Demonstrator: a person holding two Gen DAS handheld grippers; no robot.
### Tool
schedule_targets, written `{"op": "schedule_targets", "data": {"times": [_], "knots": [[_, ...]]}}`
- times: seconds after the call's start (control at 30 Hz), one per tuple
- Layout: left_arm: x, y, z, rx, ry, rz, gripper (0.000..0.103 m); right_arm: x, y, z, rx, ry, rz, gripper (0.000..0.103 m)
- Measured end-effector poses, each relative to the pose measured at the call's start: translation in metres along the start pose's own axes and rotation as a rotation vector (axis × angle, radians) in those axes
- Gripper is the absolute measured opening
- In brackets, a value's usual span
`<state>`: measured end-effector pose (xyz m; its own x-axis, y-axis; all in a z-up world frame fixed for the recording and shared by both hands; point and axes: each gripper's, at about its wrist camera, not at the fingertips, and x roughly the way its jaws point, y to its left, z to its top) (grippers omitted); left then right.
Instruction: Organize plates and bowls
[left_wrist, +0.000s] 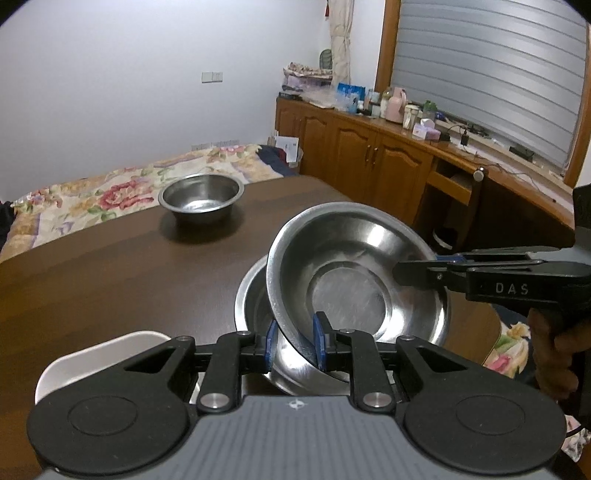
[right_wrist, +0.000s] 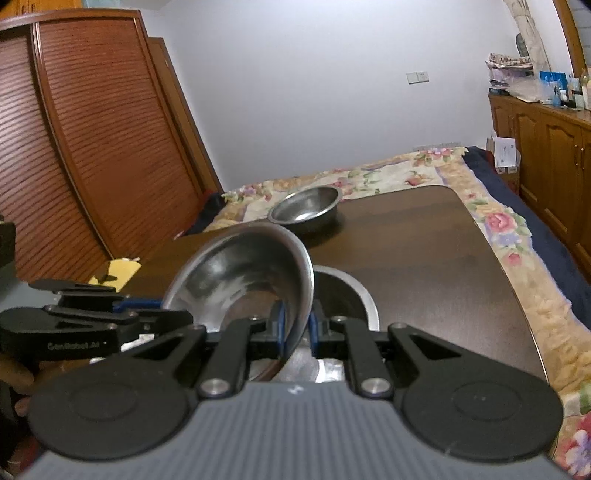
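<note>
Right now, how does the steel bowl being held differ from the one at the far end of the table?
The held bowl is tilted steeply, off the table; the far bowl sits upright on it. The left gripper and right gripper both clamp the held bowl's rim; nothing touches the far bowl. Both are shiny steel.

"DAS" on the right tool; "GenRobot.AI", blurred, on the left tool.

Both the left gripper and right gripper are closed, meeting crosswise.
</note>
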<state>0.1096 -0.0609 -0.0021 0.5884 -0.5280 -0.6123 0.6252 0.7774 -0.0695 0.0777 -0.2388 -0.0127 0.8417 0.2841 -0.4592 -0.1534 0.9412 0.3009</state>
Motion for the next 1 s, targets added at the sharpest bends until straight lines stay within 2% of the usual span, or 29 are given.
{"op": "schedule_targets", "data": {"times": [0.1, 0.63, 1.0], "knots": [[0.003, -0.002, -0.005, 0.018, 0.009, 0.022, 0.023, 0.002, 0.001, -0.003, -0.001, 0.006, -0.004, 0.015], [0.018, -0.005, -0.015, 0.037, 0.034, 0.034, 0.023, 0.012, -0.002, -0.014, -0.010, 0.023, -0.037, 0.012], [0.022, -0.007, -0.017, 0.045, 0.031, 0.062, 0.023, 0.018, 0.013, -0.018, -0.163, 0.018, -0.128, 0.011]]}}
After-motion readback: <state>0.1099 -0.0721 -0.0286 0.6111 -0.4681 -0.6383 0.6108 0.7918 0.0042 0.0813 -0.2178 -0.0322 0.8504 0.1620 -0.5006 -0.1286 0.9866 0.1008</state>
